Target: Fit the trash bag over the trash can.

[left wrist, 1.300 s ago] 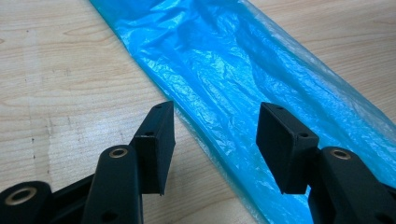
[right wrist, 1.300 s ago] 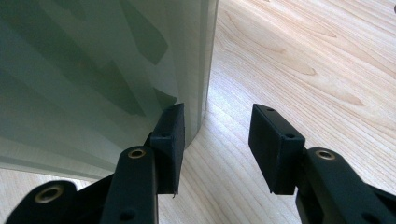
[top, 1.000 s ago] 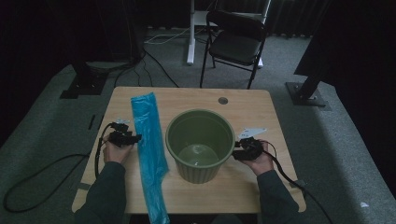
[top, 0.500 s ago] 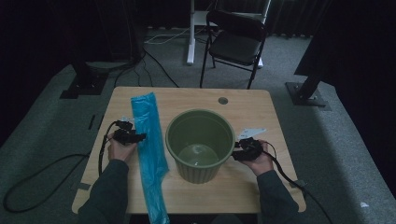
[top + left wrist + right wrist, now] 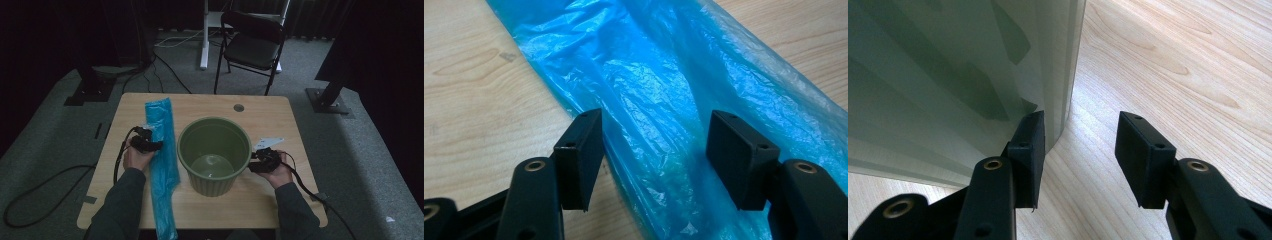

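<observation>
Left gripper (image 5: 651,160) right over the blue bag (image 5: 659,90), jaws wide apart, bag between them but not pinched. Long bag lying flat on the table (image 5: 280,120), left of the green bucket (image 5: 214,155), stretching near to far. Right gripper (image 5: 1080,155) beside the bucket wall, jaws apart, holding nothing.

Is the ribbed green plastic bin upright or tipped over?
Upright: the ribbed green plastic bin stands on the wooden table, open mouth up, its bare bottom visible inside.
</observation>
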